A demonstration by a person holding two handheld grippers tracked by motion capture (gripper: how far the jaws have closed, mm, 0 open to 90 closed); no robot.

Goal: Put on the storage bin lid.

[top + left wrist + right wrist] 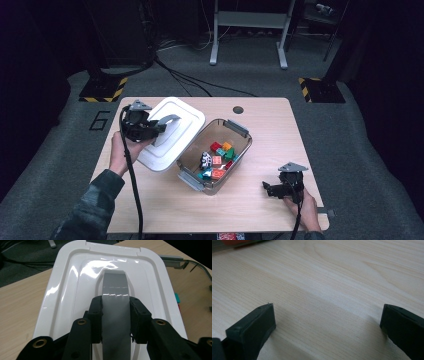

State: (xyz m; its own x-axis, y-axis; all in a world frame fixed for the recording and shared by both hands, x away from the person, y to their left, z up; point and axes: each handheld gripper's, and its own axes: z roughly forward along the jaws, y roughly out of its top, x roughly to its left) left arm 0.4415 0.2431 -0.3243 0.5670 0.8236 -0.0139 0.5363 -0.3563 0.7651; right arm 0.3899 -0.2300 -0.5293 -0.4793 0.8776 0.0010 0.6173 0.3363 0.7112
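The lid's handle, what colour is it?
Grey; the handle on the white lid shows best in the left gripper view.

A light wooden worktop [270,125] stands on grey carpet [350,150] in a dark room. Black cables [200,82] run across the floor at upper centre, below a grey metal frame [250,30]. Yellow-black striped blocks [102,90] sit at both upper sides.

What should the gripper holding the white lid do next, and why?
Probably carry the glossy white plastic lid aside and set it on the wooden table. The left gripper is shut on its grey handle, and the clear plastic box of colourful blocks already stands open.
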